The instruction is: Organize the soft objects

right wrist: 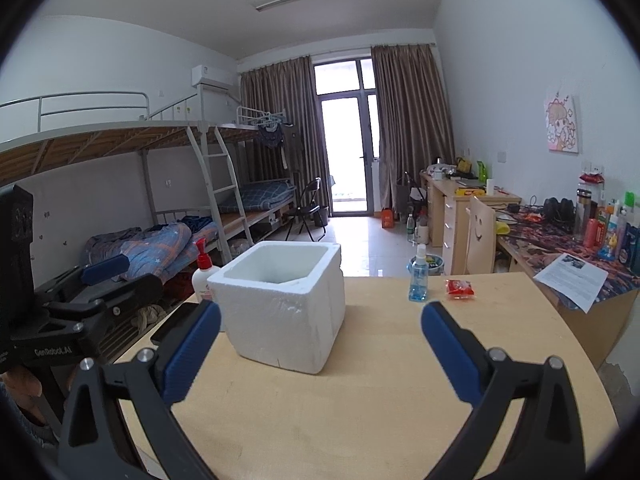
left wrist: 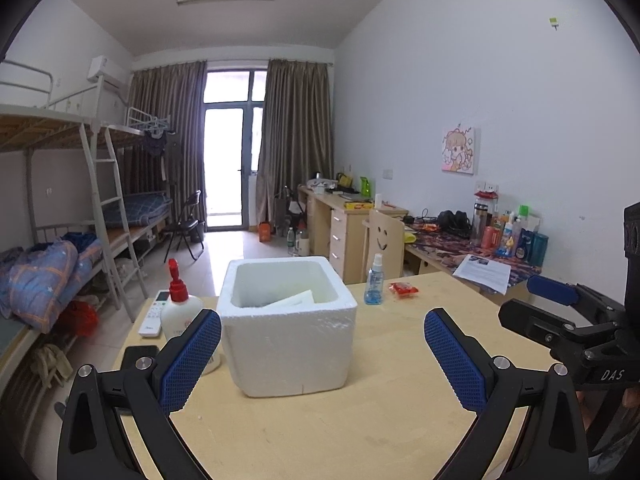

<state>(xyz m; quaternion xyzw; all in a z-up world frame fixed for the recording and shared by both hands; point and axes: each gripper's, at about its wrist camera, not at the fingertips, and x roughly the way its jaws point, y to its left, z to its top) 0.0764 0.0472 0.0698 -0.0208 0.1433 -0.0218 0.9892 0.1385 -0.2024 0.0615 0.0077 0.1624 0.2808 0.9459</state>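
Item: white foam box point(left wrist: 288, 326), open-topped, near the middle of a pale wooden table point(left wrist: 360, 420); thick walls, a flat white packet leaning inside against the far wall, seen from the left wrist view only. Judged the bin for the soft goods, set centrally so either hand can reach its mouth

Item: small red soft packet point(left wrist: 404, 290), flat on the table at the far right, just beside a blue spray bottle point(left wrist: 374, 280) and well apart from the box; probably the next piece to gather

Item: white pump bottle with red cap point(left wrist: 178, 304), remote control point(left wrist: 154, 314) and dark phone point(left wrist: 140, 354), grouped left of the box; rigid, so likely no part of the sorting

Item: left gripper point(left wrist: 322, 360), blue pads spread wide, nothing between them, aimed at the box

Item: right gripper point(right wrist: 320, 350), jaws likewise spread and empty, facing the box's near corner; both appear drawn back, ready to pick
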